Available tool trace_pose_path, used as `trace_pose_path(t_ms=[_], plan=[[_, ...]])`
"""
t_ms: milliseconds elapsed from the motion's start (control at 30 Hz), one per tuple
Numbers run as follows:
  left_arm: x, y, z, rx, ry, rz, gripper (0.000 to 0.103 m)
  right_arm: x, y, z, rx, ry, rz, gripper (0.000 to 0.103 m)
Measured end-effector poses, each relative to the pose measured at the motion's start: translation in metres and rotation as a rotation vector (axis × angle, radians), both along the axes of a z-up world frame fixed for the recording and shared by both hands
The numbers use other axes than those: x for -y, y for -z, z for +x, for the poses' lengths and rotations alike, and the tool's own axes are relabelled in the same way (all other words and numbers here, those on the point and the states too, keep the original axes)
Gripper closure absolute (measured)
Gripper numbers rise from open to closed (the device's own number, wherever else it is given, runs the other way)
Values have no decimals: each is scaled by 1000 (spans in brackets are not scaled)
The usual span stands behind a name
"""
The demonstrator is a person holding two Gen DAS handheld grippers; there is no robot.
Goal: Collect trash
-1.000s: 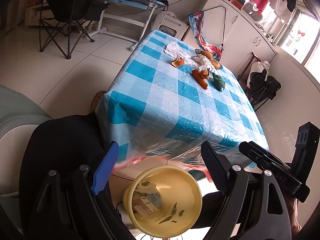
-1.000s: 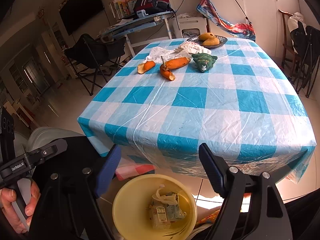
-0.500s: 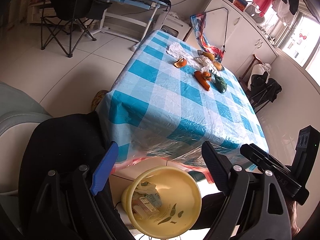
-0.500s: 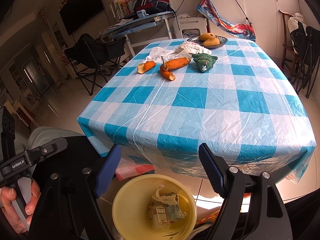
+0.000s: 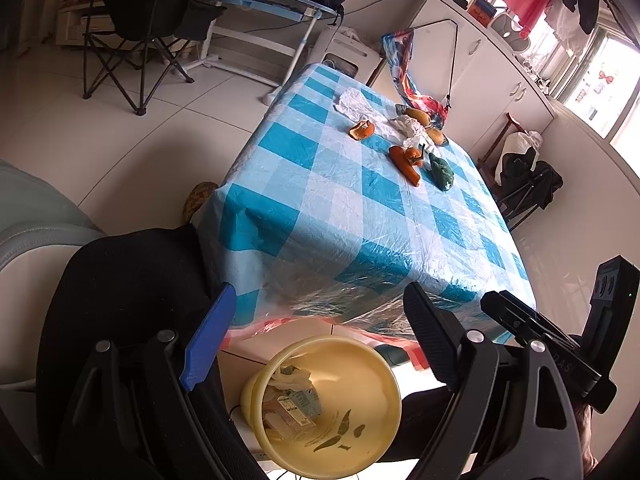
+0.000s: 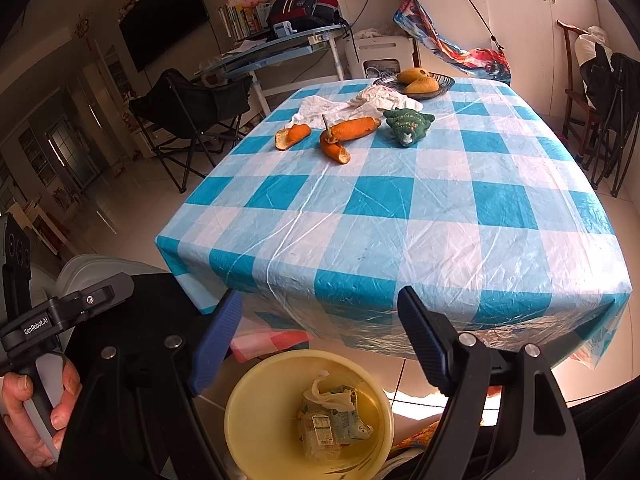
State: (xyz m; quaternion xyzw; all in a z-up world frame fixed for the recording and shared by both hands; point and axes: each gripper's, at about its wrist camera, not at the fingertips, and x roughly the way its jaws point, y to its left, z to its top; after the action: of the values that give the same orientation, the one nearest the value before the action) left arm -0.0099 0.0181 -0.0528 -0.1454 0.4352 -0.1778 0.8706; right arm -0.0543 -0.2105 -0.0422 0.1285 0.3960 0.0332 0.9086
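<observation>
A yellow trash bin (image 5: 344, 412) (image 6: 264, 420) stands on the floor below the near edge of the table and holds a carton and crumpled wrappers (image 6: 332, 416). Orange peels (image 6: 348, 132) (image 5: 404, 160) and another peel piece (image 6: 292, 136) (image 5: 361, 131) lie far across the blue checked tablecloth (image 6: 400, 200), beside crumpled white paper (image 6: 328, 106) (image 5: 352, 102). My left gripper (image 5: 316, 332) and right gripper (image 6: 320, 328) are both open and empty, held above the bin.
A green plush toy (image 6: 408, 124) and a dish of fruit (image 6: 420, 82) sit at the far side of the table. A black folding chair (image 6: 192, 108) and a desk (image 6: 280, 52) stand beyond. A dark chair back (image 5: 132, 292) is at my left.
The left wrist view has shifted slightly, with the table sitting a little lower in frame. The right gripper has not moved. Both jaws stay open.
</observation>
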Motion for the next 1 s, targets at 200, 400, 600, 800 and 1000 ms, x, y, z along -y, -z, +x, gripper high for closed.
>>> trace_pose_path(t_ms=[200,400,600,800,1000], plan=[[-4,-4,1,31,-28,-7,21,0,-2,0,8,1,-3,26],[-11,-18,6,95,-62,21,21,-3,-8,2,29,-4,14,26],[-17,-18,14,95,-74,13,21,-12,-14,11,52,-33,3,26],[-12,-11,25,77,-72,21,21,-7,-13,35,42,-46,-2,26],[-4,-4,39,77,-67,49,21,1,-9,64,21,-45,-15,26]])
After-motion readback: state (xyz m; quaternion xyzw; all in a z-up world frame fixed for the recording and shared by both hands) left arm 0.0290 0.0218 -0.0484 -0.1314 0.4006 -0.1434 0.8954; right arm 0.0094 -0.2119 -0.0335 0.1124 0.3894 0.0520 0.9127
